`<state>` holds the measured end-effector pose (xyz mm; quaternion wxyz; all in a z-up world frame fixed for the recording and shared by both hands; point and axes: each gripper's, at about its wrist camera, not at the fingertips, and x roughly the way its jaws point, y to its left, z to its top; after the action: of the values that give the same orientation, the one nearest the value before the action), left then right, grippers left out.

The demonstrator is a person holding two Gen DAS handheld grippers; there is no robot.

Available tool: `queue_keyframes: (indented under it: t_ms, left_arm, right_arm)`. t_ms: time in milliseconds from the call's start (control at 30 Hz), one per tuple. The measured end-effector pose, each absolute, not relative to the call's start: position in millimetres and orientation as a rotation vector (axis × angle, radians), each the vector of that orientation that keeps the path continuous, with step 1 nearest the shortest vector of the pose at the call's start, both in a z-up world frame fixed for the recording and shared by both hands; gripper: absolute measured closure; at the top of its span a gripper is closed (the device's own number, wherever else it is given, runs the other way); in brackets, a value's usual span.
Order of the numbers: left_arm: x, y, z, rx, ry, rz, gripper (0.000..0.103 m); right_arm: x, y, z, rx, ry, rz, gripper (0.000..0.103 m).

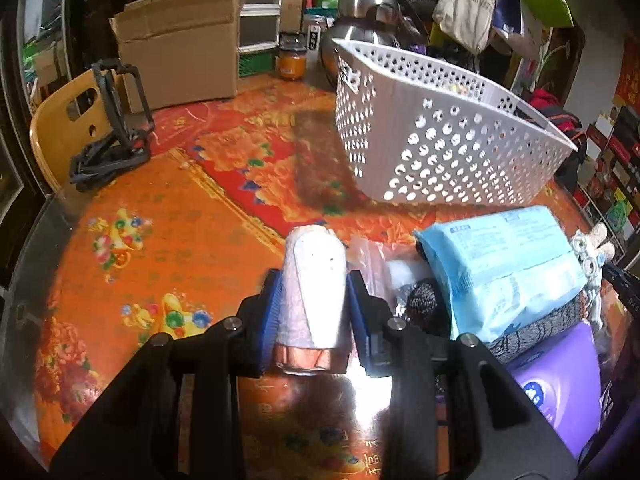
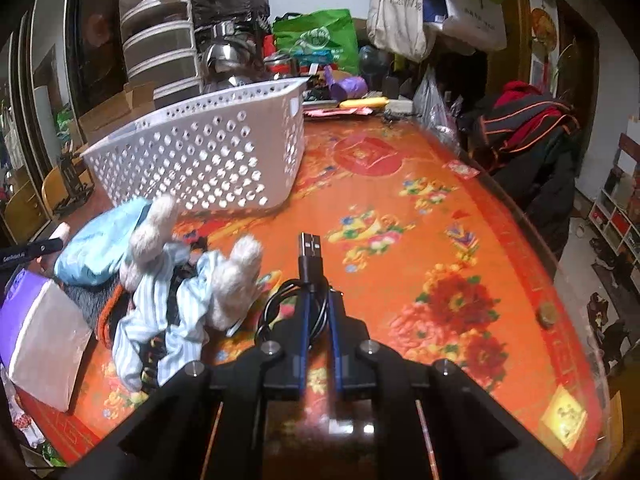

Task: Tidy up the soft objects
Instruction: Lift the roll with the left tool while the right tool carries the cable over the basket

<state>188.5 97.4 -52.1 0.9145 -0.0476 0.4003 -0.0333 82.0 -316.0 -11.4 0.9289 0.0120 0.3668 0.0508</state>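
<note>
My left gripper [image 1: 314, 284] is shut on a white roll of thin bags [image 1: 316, 292], held just above the table. A white perforated basket [image 1: 436, 132] stands ahead to the right; it also shows in the right wrist view [image 2: 208, 152]. My right gripper [image 2: 318, 304] is shut on a black USB cable [image 2: 310, 260], its plug sticking out forward. A plush rabbit in striped blue clothes [image 2: 192, 280] lies left of it. A light-blue wipes pack [image 1: 508, 268], a purple tissue pack [image 1: 560, 380] and a grey knit cloth [image 1: 532, 328] lie in a pile.
A cardboard box [image 1: 180, 52], a black folding stand [image 1: 116, 128], steel pots [image 1: 364, 8] and a jar [image 1: 292, 60] stand at the table's far edge. A clear zip bag [image 1: 376, 264] lies by the pile. Clothes on a chair [image 2: 528, 132] stand at the right.
</note>
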Motion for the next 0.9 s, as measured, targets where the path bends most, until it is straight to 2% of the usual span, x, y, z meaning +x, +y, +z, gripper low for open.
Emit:
queue_keyframes:
  t_ms: [267,467,700,900]
  left_arm:
    - [185,101,-27,-0.099,0.780,-0.049,0.073]
    - [194,101,13,-0.116,0.748,-0.047,0.073]
    - [234,88,79,-0.097,0.711,-0.060,0.073]
    - [285,55,116,-0.071,0.723,-0.095,0.073]
  right_arm:
    - [96,-321,28,0.020,0.692,0.130,0.095]
    - [123,-313,70,0.016,0.643,0.191,0.095]
    - [183,-281,110,-0.022,0.633,0.270,0.095]
    - [238,-250,124,-0.071,0.673,0.266,0.095]
